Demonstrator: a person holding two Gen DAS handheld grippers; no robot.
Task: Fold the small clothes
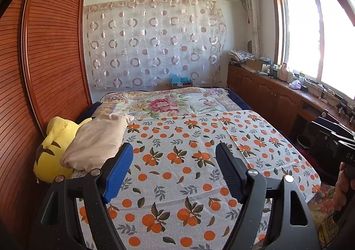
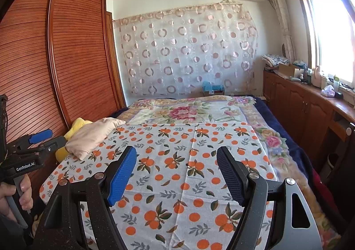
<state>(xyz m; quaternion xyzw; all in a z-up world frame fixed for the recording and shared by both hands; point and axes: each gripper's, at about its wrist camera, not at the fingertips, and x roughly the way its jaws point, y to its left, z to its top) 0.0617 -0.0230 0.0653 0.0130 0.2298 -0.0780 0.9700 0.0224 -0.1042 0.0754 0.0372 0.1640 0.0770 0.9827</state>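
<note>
Left gripper [image 1: 174, 161] and right gripper [image 2: 176, 164] hover wide apart, holding nothing, above the orange-print cloth [image 1: 188, 161]. The beige garment [image 1: 97, 141] lies bunched at the far-left edge against a yellow plush [image 1: 51, 152]. Whether it awaits folding or is set aside folded, I cannot tell.

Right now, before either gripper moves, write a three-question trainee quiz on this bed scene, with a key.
1. True or false: the left gripper is shut on the beige garment.
2. Which lies partly under the beige garment? A) the yellow plush toy B) a box C) a window curtain
3. Fill in: the orange-print cloth is spread over a ____ blanket.

Key: 1 false, both it and the right gripper are open and hold nothing. 2 A, the garment rests partly on the toy beside the wardrobe. 3 floral.
</note>
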